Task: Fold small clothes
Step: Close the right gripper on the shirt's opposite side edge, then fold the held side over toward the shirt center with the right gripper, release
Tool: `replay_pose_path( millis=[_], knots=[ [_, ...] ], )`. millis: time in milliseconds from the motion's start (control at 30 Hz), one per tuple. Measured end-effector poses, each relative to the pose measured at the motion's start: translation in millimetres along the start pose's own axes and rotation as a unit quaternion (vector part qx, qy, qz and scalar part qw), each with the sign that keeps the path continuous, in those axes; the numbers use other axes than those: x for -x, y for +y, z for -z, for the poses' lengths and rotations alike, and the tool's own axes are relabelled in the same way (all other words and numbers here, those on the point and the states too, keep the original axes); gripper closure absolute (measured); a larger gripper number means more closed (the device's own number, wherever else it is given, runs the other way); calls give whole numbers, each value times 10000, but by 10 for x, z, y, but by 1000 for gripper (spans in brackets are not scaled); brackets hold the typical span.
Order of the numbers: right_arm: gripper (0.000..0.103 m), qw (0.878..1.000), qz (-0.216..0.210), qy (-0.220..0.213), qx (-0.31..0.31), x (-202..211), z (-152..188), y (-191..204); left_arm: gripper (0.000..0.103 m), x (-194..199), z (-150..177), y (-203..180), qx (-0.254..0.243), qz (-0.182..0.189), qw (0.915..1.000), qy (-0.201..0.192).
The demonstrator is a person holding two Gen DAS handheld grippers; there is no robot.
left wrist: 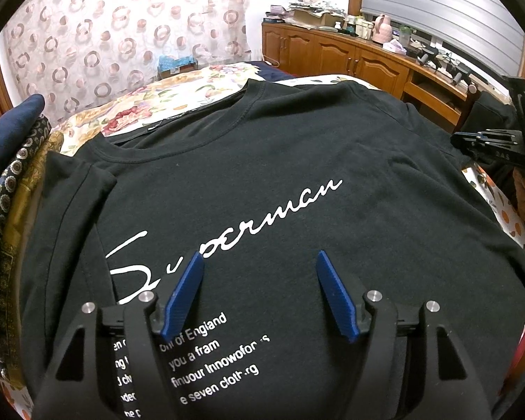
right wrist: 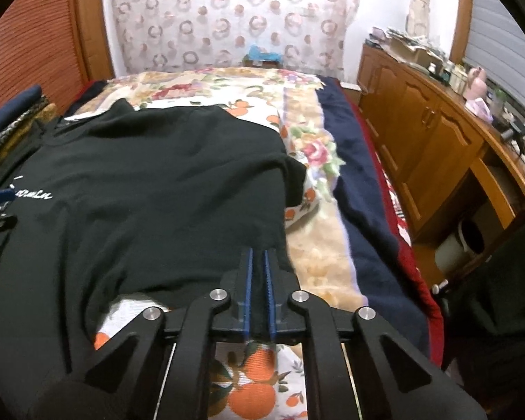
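At the far left edge of the bed point(left wrist: 227, 73), a pile of patterned navy and gold fabric point(left wrist: 14, 182) lies beside the black T-shirt point(left wrist: 297, 161), which is spread face up on the floral bedspread with its neckline toward the curtain point(left wrist: 105, 35) and white script lettering across the chest. The left hand-held gripper point(left wrist: 259, 273) hovers over the printed lower front of the shirt, its blue fingers point(left wrist: 187, 294) standing well apart with nothing between them. Further right, the right hand-held gripper point(right wrist: 258, 255) sits at the shirt's lower right edge, its jaws brought together with a fold of the black cloth pinched between the blue pads. Beyond the shirt, the orange-print sheet point(right wrist: 252, 385) and a navy blanket point(right wrist: 360, 189) cover the bed, and a wooden cabinet point(right wrist: 420, 140) with clutter on top runs along the right side.
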State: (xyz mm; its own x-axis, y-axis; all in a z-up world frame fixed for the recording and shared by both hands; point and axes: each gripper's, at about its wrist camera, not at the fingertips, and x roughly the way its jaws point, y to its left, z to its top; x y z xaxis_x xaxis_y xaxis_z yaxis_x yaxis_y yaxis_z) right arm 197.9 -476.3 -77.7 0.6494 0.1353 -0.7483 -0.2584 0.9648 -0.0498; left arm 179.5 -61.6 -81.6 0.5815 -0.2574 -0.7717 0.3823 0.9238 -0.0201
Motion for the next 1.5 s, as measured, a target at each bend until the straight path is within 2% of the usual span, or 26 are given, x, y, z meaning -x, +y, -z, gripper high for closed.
replay_pose_path(
  millis=[67, 233, 300, 400, 467, 533, 667, 767, 900, 967, 1033, 1133, 1200, 1333, 1500],
  knots=[
    [103, 9998, 87, -135, 109, 43, -7, 47, 34, -7, -1, -4, 14, -20, 10000, 4],
    [103, 9980, -33, -565, 265, 204, -153, 186, 34, -6, 1, -1, 52, -49, 10000, 8],
    [103, 9967, -54, -707, 383, 264, -239, 278, 34, 10, 5, 1, 109, -184, 9998, -7],
    [103, 9959, -97, -790, 430, 311, -341, 356, 34, 156, 8, 10, 246, -182, 9990, -329],
    [103, 9966, -181, -736, 331, 280, -380, 348, 34, 344, 12, 23, 339, -20, 9973, -650],
    [96, 9979, -9, -582, 273, 180, -383, 309, 34, 484, 13, 30, 393, 15, 9958, -829],
    [70, 9997, -40, -221, -29, -49, -349, 131, 34, 723, 34, 30, 498, -95, 9915, -1202],
    [65, 9997, -59, -9, -229, -208, -336, -2, 34, 839, 52, 5, 515, -81, 9886, -1413],
    [65, 9978, -105, 283, -595, -356, -325, -159, 34, 912, 42, -81, 401, -104, 9878, -1499],
    [65, 9960, -276, 289, -794, -355, -321, -217, 34, 944, 33, -121, 374, -76, 9874, -1538],
    [75, 9948, -434, 309, -871, -351, -319, -237, 34, 977, 52, -159, 359, -19, 9870, -1569],
    [80, 9967, -327, 253, -695, -304, -307, -176, 34, 994, 83, -217, 379, 60, 9859, -1626],
    [101, 9986, -22, 192, -502, -268, -308, -133, 34, 993, 97, -233, 397, 70, 9859, -1627],
    [103, 9995, 208, 116, -226, -231, -286, -68, 34, 980, 91, -265, 415, 71, 9861, -1605],
    [103, 9991, 299, -278, -97, -90, -334, 11, 34, 996, 128, -308, 417, 56, 9854, -1649]
  ],
)
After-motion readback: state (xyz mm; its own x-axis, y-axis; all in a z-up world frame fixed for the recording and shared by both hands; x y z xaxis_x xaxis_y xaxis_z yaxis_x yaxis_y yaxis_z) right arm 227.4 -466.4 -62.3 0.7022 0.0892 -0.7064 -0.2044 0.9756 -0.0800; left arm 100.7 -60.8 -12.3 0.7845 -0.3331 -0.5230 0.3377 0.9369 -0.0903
